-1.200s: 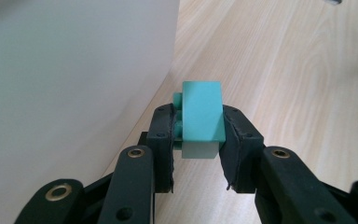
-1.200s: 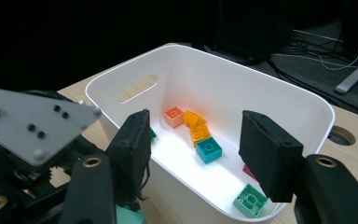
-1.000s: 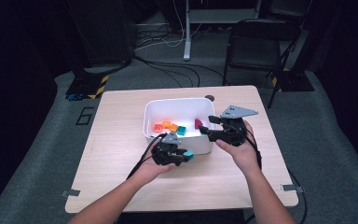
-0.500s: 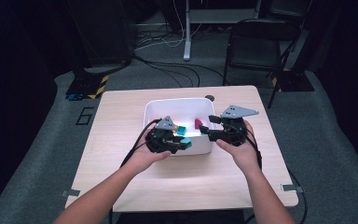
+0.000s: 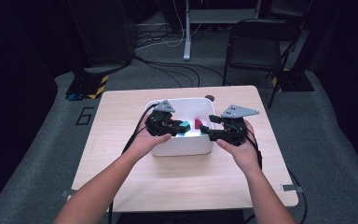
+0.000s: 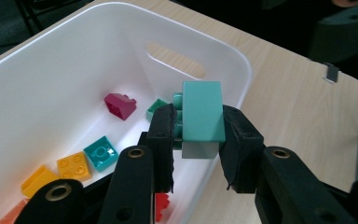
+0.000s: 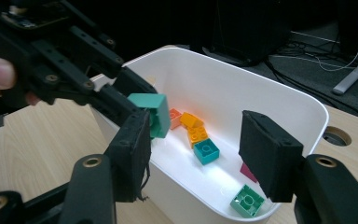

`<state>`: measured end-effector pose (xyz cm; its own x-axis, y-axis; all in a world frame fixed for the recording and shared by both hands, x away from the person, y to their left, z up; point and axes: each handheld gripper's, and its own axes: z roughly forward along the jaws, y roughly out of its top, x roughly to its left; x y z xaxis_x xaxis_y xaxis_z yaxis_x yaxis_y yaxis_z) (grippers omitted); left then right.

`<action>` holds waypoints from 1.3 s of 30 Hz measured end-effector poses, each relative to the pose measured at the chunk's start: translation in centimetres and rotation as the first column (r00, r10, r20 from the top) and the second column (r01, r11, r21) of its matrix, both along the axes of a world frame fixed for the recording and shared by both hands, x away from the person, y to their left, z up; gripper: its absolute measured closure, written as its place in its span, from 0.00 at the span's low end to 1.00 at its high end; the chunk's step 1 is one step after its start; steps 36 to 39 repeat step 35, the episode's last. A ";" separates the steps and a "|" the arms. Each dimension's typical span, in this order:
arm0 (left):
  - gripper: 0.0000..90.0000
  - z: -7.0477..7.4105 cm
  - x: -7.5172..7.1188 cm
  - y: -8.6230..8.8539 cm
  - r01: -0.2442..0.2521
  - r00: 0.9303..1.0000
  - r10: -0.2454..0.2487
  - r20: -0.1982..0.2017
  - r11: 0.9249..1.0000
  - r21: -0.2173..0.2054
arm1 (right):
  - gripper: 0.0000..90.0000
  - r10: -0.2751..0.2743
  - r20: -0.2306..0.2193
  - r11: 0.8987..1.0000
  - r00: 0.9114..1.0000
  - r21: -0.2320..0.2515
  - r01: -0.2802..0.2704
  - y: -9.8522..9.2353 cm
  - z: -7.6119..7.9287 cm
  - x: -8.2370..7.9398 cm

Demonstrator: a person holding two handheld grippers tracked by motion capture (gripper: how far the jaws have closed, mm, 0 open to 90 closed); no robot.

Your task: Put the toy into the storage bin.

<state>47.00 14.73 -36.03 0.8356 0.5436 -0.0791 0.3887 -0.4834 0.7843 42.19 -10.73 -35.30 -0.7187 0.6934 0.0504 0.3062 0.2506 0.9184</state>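
Observation:
My left gripper (image 6: pixel 198 127) is shut on a teal brick (image 6: pixel 201 111), held above the front left part of the white bin (image 6: pixel 242 65). In the high view the left gripper (image 5: pixel 176 127) hangs over the bin (image 5: pixel 182 147) with the teal brick (image 5: pixel 183 127) at its tips. The right gripper (image 5: pixel 206 130) stands open at the bin's right side, nothing between its pads. From the right gripper view, its jaws (image 7: pixel 200 154) frame the bin (image 7: pixel 261 88) and the teal brick (image 7: pixel 151 112) in the other gripper.
Loose bricks lie on the bin floor: a magenta one (image 6: pixel 120 105), a teal one (image 6: pixel 101 153), yellow ones (image 6: pixel 74 165) and a green one (image 7: pixel 247 200). The bin sits on a wooden table (image 5: pixel 121 121); a chair (image 5: pixel 256 46) and cables lie beyond.
The left gripper has risen from the bin's front edge and moved out over the bin, carrying the teal brick. The right gripper has stayed where it was.

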 end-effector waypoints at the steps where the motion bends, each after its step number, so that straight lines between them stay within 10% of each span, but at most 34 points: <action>1: 0.74 -0.2 0.3 0.0 -0.009 1.000 0.009 -0.005 1.000 0.003 | 0.47 0.000 0.000 1.000 1.000 0.000 0.000 0.0 0.0 0.0; 14: 0.68 -2.1 2.7 0.2 -0.089 0.995 0.092 -0.040 0.994 0.056 | 0.47 -0.001 -0.002 1.000 1.000 0.001 0.001 -0.1 -0.1 0.1; 39: 0.48 -0.8 -1.7 6.8 -0.172 0.985 0.173 0.017 0.984 -0.042 | 0.47 -0.004 -0.017 1.000 1.000 -0.008 0.004 0.0 -0.4 0.2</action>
